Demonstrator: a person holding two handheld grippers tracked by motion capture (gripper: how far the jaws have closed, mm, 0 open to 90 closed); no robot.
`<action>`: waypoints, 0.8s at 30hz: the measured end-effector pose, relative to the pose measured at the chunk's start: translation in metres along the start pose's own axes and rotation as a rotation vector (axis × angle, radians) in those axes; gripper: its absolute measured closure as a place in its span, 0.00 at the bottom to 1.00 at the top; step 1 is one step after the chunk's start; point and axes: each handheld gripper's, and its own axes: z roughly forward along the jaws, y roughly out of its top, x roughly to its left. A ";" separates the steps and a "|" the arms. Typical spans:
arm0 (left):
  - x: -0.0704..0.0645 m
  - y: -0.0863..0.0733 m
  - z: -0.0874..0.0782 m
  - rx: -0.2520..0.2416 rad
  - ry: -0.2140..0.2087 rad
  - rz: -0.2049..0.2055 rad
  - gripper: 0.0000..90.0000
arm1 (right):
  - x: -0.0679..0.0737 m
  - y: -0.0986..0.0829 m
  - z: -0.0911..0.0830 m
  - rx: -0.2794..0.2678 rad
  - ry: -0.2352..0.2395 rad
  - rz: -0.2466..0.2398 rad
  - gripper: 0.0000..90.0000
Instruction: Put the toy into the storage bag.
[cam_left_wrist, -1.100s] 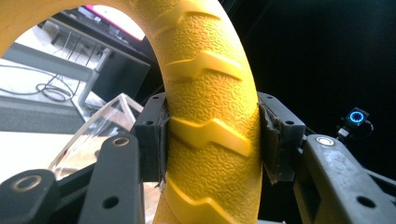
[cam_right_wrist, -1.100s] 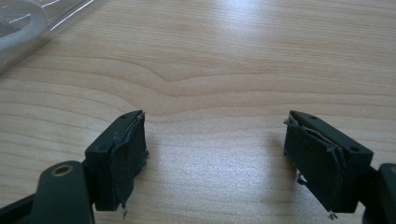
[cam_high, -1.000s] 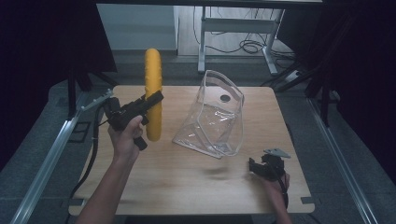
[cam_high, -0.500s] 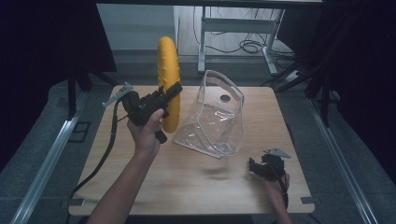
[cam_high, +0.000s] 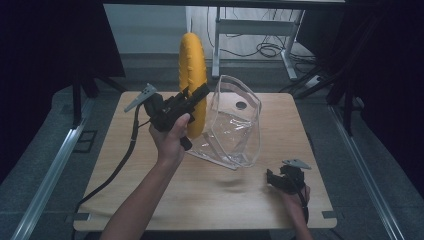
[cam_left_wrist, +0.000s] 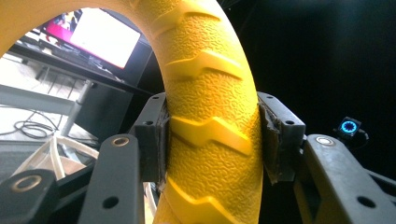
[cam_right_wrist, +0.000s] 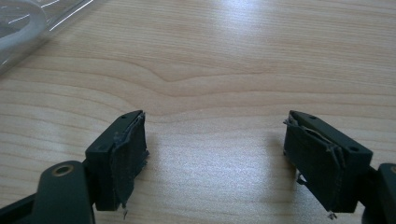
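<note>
A yellow ring with a tyre-like tread (cam_high: 193, 75) stands on edge in the air, held up over the table's back left part. My left gripper (cam_high: 199, 97) is shut on its lower part; in the left gripper view both pads press the yellow ring (cam_left_wrist: 212, 135) from either side. Just right of it a clear plastic bag (cam_high: 234, 125) stands open on the wooden table (cam_high: 150, 195). My right gripper (cam_high: 272, 178) rests near the front right edge, open, and its own view shows bare wood between the right gripper's (cam_right_wrist: 215, 154) pads and a corner of the clear bag (cam_right_wrist: 28, 23).
Metal rails (cam_high: 47, 175) run along both sides of the table. Behind the table stands a desk frame (cam_high: 252, 30) with cables on the floor. The left gripper's black cable (cam_high: 120, 162) trails across the table's left side.
My left gripper has carried the yellow ring to the right and upward, closer to the clear bag's mouth. The right gripper has stayed put.
</note>
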 end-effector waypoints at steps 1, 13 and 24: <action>-0.003 0.001 0.002 -0.003 -0.002 0.007 0.56 | 0.000 0.000 0.000 -0.001 -0.001 0.004 0.23; -0.028 0.002 0.023 -0.011 -0.047 0.029 0.56 | 0.000 0.000 0.000 -0.001 -0.002 0.006 0.23; -0.057 -0.004 0.051 -0.027 -0.092 0.038 0.56 | 0.000 0.000 0.000 -0.003 -0.003 0.008 0.23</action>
